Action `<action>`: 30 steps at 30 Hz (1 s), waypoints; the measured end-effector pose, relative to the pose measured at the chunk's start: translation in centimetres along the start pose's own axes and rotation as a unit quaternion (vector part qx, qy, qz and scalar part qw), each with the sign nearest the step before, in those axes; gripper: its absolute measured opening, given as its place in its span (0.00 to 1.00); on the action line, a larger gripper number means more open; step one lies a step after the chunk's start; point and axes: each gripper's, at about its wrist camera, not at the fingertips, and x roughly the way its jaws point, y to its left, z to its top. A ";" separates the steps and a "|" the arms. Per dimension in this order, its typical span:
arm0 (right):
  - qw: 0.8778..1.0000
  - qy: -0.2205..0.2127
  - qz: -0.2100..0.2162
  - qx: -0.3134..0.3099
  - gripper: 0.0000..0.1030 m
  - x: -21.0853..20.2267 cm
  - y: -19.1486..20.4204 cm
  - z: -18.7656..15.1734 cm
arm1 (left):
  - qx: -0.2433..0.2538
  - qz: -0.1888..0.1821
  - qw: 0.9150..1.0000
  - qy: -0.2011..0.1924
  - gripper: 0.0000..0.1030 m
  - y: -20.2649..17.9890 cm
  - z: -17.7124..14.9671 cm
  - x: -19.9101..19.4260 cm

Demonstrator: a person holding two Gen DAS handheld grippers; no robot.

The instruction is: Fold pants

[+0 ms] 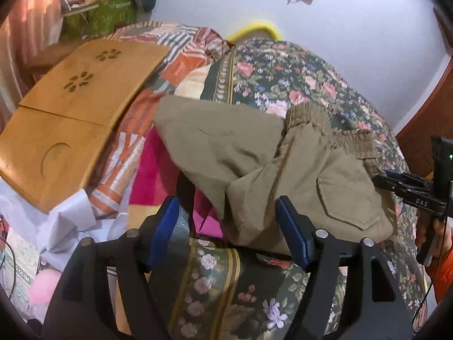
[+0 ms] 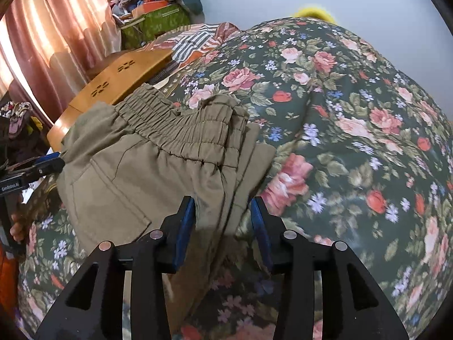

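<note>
At the bottom of both wrist frames I see my left gripper (image 1: 229, 226) gaping wide and my right gripper (image 2: 223, 226) partly open, neither pinching the khaki pants (image 2: 158, 167) bunched mid-frame on the floral bed (image 2: 354, 130).

A: Right tool (image 2: 223, 215)?
B: Jaws parted, straddling a fold of the khaki pants (image 2: 158, 164); pads clear of the cloth.
A: Pants?
B: Folded, elastic waistband up, lying on the floral bedspread (image 2: 354, 119).
</note>
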 end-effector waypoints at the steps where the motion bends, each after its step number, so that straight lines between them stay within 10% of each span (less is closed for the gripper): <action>1: 1.000 -0.004 0.001 -0.002 0.37 -0.5 0.0 0.0 | -0.002 0.003 1.000 -0.006 0.69 0.1 0.2 -0.4; 9: 1.000 -0.006 0.009 0.002 0.43 0.2 0.3 0.1 | -0.017 0.054 0.998 0.022 0.69 2.1 1.0 2.2; 13: 1.000 0.019 -0.006 -0.009 0.46 2.4 0.5 -0.7 | -0.012 0.139 0.987 0.073 0.69 3.5 -0.1 4.8; 26: 1.000 -0.015 0.022 0.014 0.48 -1.1 -0.2 -0.9 | -0.012 0.052 0.998 -0.036 0.71 0.9 0.5 -1.0; 30: 1.000 0.007 0.026 -0.003 0.48 -0.2 0.7 -1.2 | 0.015 0.102 0.995 -0.004 0.71 -0.4 0.7 1.8</action>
